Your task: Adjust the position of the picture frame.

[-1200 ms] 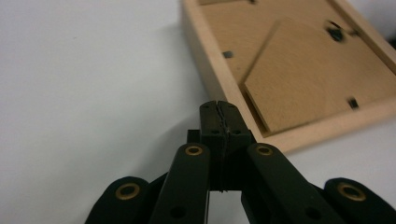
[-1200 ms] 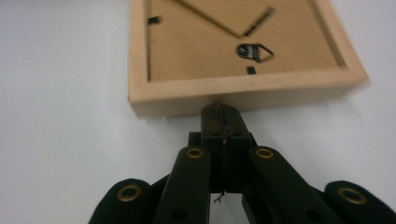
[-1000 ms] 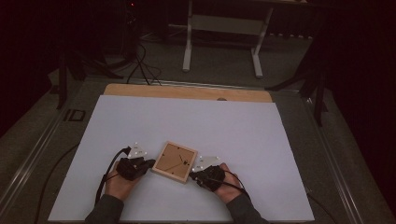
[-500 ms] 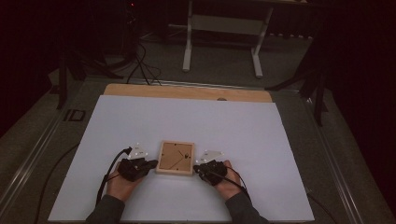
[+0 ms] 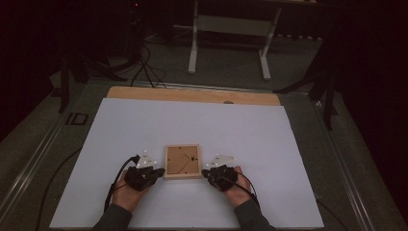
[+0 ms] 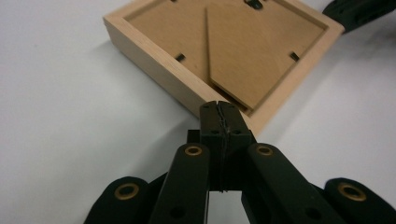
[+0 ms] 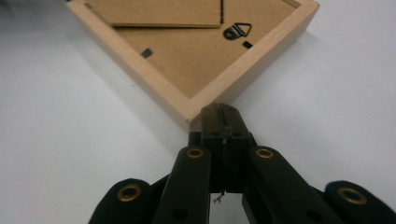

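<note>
picture frame (image 5: 183,161) lies face-down on the white sheet (image 5: 269,144) covering the desk (image 5: 192,95), near the front edge, squared up to the person's side. left tool (image 5: 161,172) sits at the frame's near-left corner, right tool (image 5: 205,172) at the near-right corner, one hand behind each. in the left tool view the tool (image 6: 219,108) has its jaws pinched fully together with nothing between them, tip butted against the frame (image 6: 224,46) corner; same in the right tool view, tool (image 7: 220,112) closed tight and empty, tip touching or just short of the frame (image 7: 196,51) corner, can't tell which. my read: closed tips are being used as pushers, one per corner, to nudge and square the frame rather than grip it; symmetric contact lets it be steered without spinning. the frame itself: light unfinished wood, square, fairly deep rim, brown fibreboard backing (image 6: 243,51) recessed inside. an easel stand panel (image 7: 159,11) lies flat on the backing, small dark turn clips (image 6: 180,58) along the inner edge, and a metal triangular hanger (image 7: 237,31) near one side. back looks intact, clips seated. next likely step, a guess: open a tool to work the clips or get a grip on the rim.
</note>
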Tool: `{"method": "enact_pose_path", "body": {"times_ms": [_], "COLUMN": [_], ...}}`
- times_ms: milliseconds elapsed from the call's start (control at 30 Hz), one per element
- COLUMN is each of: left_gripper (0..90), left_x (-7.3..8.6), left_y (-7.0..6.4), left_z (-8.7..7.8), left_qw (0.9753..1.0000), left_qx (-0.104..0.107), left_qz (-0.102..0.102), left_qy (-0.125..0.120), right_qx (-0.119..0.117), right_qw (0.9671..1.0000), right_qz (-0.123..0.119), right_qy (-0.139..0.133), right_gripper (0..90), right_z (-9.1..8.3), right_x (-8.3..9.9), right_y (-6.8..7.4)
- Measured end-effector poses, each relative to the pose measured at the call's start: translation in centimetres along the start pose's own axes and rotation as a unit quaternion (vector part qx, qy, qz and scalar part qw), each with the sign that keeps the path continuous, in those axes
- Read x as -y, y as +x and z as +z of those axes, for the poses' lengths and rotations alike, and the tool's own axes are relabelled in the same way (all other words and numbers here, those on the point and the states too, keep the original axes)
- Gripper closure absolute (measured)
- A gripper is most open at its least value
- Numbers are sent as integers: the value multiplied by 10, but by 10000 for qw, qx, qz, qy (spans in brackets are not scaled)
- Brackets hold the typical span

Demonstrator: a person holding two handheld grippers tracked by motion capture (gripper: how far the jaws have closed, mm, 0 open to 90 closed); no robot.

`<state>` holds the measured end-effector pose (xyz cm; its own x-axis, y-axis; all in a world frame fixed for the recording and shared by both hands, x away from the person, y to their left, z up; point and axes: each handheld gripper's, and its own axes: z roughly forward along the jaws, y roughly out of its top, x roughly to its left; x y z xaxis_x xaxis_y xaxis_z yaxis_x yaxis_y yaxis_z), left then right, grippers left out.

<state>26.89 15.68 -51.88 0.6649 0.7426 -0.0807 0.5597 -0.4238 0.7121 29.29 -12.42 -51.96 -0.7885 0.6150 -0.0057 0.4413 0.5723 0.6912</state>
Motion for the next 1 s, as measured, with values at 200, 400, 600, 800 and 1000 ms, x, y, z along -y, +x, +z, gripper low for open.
{"method": "enact_pose_path", "body": {"times_ms": [200, 400, 600, 800, 1000], "left_gripper": [896, 896, 897, 900, 900], "left_x": [3, 3, 3, -1, -8], "left_y": [-2, -7, -4, -6, -5], "left_z": [-1, -1, 1, 8, 17], "left_qw": [9999, 9991, 9991, 9988, 9991], "left_qx": [-17, -183, -162, -367, -325], "left_qz": [-65, -53, -105, -29, -70], "left_qy": [130, 377, 377, 332, 272], "right_qx": [-51, -134, -174, -171, 44], "right_qw": [10000, 9999, 9998, 9998, 9999], "right_qz": [-22, -34, -5, 56, 150], "right_qy": [-15, 16, 3, -11, -55], "right_gripper": [899, 899, 899, 899, 900], "right_z": [-2, -3, -3, -3, -3], "right_x": [1, 2, 2, 2, 3], "right_y": [1, 4, 3, 0, -8]}}
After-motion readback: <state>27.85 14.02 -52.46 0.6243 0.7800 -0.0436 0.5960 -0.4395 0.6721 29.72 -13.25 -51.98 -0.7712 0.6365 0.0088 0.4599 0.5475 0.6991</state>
